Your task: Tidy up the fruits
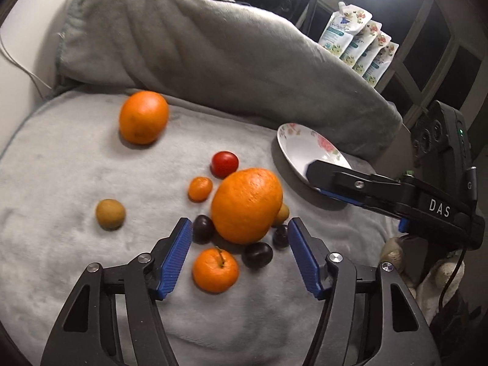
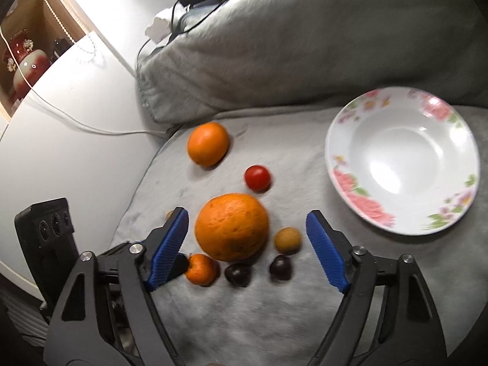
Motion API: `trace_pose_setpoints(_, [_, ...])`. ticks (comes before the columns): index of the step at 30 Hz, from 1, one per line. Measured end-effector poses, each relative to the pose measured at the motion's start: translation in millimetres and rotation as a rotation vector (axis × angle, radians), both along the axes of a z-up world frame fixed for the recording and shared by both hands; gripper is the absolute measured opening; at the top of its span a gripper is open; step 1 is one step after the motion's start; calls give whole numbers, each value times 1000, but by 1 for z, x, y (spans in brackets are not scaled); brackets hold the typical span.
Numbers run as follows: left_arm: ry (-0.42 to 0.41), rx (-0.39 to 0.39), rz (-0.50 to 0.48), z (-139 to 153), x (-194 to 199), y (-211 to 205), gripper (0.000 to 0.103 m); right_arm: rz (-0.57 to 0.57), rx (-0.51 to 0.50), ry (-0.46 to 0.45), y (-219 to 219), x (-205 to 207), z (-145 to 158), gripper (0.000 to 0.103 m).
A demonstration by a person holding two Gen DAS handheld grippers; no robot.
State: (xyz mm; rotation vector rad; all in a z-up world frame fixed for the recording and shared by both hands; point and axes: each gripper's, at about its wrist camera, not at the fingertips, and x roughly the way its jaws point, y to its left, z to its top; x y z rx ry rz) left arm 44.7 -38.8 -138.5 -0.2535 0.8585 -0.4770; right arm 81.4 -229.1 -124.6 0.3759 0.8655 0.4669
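Observation:
A large orange [image 1: 247,206] [image 2: 231,227] lies among small fruits on a grey blanket [image 1: 61,259]. Around it are a stemmed mandarin [image 1: 215,270], a smaller mandarin [image 1: 200,188], a red tomato [image 1: 224,163] [image 2: 257,177], three dark plums [image 1: 257,254] and a tan fruit [image 2: 287,239]. A second orange [image 1: 143,117] [image 2: 208,144] sits farther back, and a brown fruit [image 1: 110,214] lies apart at the left. My left gripper [image 1: 239,224] hovers open just short of the large orange. My right gripper [image 2: 248,215] is open too, straddling the same orange without touching. A flowered white plate [image 2: 396,158] [image 1: 300,143] stands empty at the right.
A bulky grey pillow [image 1: 213,45] rises behind the fruit. Flowered refill pouches [image 1: 357,42] stand at the back right. Left of the blanket is a white surface with a cable [image 2: 76,125] and a shelf holding a red-white vase [image 2: 27,70].

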Motion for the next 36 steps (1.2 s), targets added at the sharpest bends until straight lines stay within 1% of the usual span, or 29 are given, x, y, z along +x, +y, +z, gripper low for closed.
trace_pose_setpoints(3, [18,-3,-9,-6,4,-2,54,15,27,24,6,5,-6,82])
trace_pose_setpoints(9, [38,-11,-20,-12,8,-3,50,39,56,59,16,14,-14,81])
trace_pose_setpoints(14, [46,-9,-19,-15,14,-5,50,41,64,84,20,20,-21,81])
trace_pose_setpoints(16, [52,-11,-21,-17,16,-4,47,41,65,94,21,22,-24,81])
trace_pose_setpoints(18, [58,-21,-28,-18,17,-4,47,45,67,102,22,23,-26,81])
trace_pose_setpoints(26, [74,-33,-42,-21,21,-5,46,58,50,105,27,27,-31,81])
trace_pose_setpoints(30, [72,-28,-49,-22,21,-7,45,74,42,102,31,27,-32,81])
trace_pose_setpoints(34, [66,-15,-46,-22,22,-9,44,79,-29,76,38,26,-31,75])
trace_pose_setpoints(36, [63,-10,-48,-21,22,-10,44,79,-25,76,37,26,-31,74])
